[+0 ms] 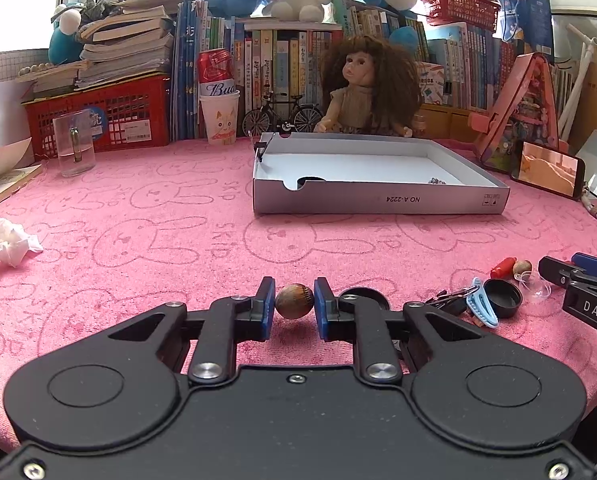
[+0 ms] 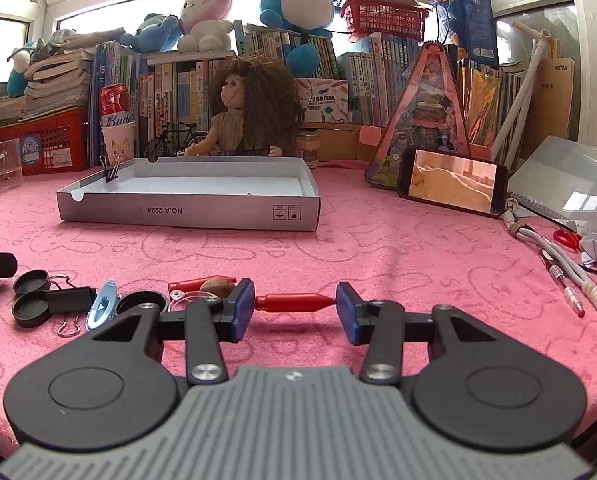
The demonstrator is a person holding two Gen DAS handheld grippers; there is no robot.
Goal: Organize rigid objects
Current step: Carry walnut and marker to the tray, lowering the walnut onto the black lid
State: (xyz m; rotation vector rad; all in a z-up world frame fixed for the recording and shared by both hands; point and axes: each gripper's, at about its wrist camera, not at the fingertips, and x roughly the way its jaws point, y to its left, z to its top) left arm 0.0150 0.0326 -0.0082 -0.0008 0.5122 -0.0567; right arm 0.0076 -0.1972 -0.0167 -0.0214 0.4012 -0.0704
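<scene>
Two grippers loaded above the pink desk (image 2: 378,248), tray not yet reached.

The left gripper (image 1: 294,307) clamps a round brown walnut (image 1: 294,301); the right gripper (image 2: 295,305) pinches a red pointed cap (image 2: 294,303) end to end. Both grips are small-contact: the smooth walnut may roll out, the tapered cap may pivot or squirt free before reaching the shallow grey cardboard tray (image 2: 186,210) beyond.

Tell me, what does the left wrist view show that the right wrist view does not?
Only the left wrist view shows the left gripper shut on a brown nut, and a crumpled tissue. Only the right wrist view shows the right gripper holding a red piece end to end, and red scissors. Both show the grey box, the doll and the phone.
</scene>
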